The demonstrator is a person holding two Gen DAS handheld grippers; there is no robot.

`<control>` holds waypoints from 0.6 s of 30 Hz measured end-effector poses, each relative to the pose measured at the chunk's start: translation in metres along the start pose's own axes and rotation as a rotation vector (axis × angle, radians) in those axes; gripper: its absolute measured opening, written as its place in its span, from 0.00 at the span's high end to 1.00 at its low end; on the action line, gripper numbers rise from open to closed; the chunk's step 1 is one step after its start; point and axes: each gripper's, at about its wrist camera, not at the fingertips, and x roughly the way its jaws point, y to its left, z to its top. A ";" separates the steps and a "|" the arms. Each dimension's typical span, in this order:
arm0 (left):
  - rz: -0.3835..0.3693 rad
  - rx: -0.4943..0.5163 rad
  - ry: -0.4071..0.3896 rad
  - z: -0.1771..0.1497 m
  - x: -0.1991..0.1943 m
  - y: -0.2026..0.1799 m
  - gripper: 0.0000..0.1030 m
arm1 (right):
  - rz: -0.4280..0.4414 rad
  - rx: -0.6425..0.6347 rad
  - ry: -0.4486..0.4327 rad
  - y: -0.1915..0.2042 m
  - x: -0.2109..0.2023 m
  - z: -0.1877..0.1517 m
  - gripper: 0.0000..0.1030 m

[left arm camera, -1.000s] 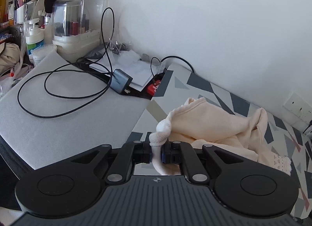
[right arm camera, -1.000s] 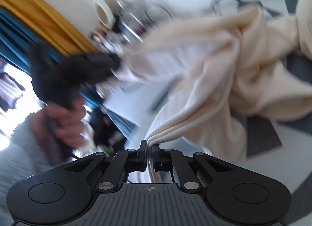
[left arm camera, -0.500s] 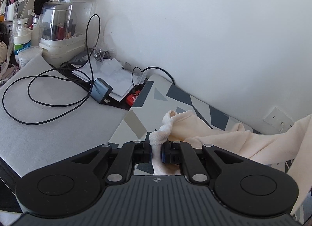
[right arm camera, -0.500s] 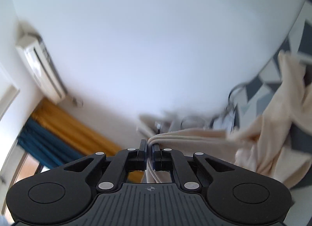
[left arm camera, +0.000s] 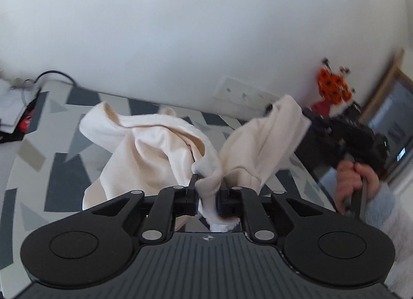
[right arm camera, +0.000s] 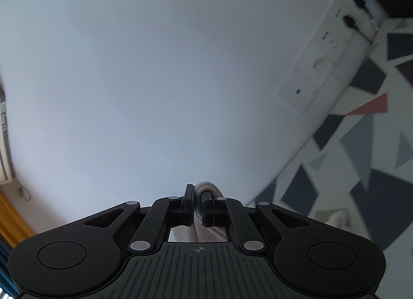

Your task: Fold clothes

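A cream fleece garment (left arm camera: 155,149) hangs stretched over the patterned surface (left arm camera: 64,170) between both grippers. My left gripper (left arm camera: 208,190) has a bunched edge of it between its fingers. Its jaws are opening, and the cloth still fills the gap. At the right of the left wrist view, a hand (left arm camera: 353,180) holds my right gripper (left arm camera: 308,118), which lifts the garment's other end. In its own view the right gripper (right arm camera: 197,195) is shut on a thin fold of the cream cloth (right arm camera: 206,186) and points at the white wall.
A wall socket panel (left arm camera: 245,92) sits low on the wall, with plugs in it (right arm camera: 356,2). An orange toy (left arm camera: 333,84) and a framed panel (left arm camera: 395,118) stand at the far right. Papers and a black cable (left arm camera: 15,108) lie at the far left.
The left wrist view swung right, away from the cluttered desk. The garment rose and spread between both grippers. The left jaws stand slightly wider. The right gripper turned towards the wall.
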 end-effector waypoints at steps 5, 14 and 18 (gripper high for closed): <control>-0.059 0.102 0.047 0.003 0.023 -0.020 0.29 | -0.250 -0.023 -0.040 -0.058 -0.030 0.030 0.96; 0.255 0.216 0.062 0.023 0.058 -0.005 0.27 | -0.710 -0.108 0.183 -0.125 -0.052 0.004 0.65; 0.313 0.486 0.064 0.036 0.077 -0.013 0.21 | -0.775 -0.235 0.202 -0.110 -0.069 -0.014 0.55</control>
